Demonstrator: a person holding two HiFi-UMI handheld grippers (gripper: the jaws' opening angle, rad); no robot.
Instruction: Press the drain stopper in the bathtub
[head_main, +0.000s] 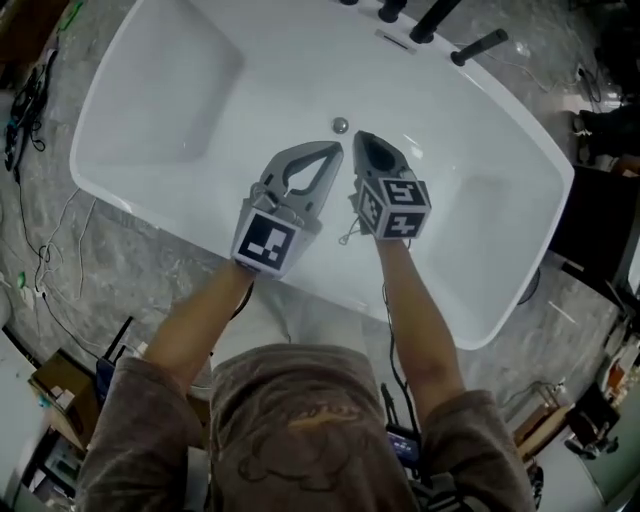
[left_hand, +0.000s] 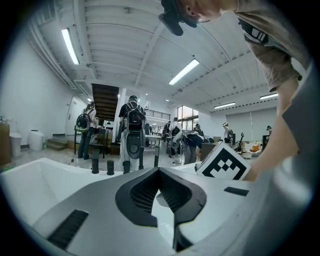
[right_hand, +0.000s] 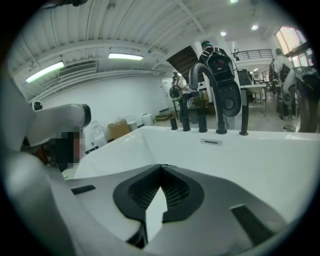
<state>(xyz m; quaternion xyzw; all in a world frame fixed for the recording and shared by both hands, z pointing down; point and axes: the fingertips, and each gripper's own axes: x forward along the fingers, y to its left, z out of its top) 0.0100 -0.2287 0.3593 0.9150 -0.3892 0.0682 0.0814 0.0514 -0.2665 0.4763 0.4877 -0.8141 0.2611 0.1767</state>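
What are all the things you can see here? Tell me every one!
bathtub: one, white, in the middle of the head view
drain stopper: one, silvery, on the bathtub's bottom, just past the tool tips
taps: several, black, along the bathtub's far rim
floor: grey and mottled, all around the bathtub
cables: a few, dark, on the floor at the left
people: several, with dark backpacks, standing far behind the bathtub
arms: two, bare, reaching out from brown sleeves
left tool: one, grey, shut and empty, over the bathtub
right tool: one, dark grey, shut and empty, beside the left tool
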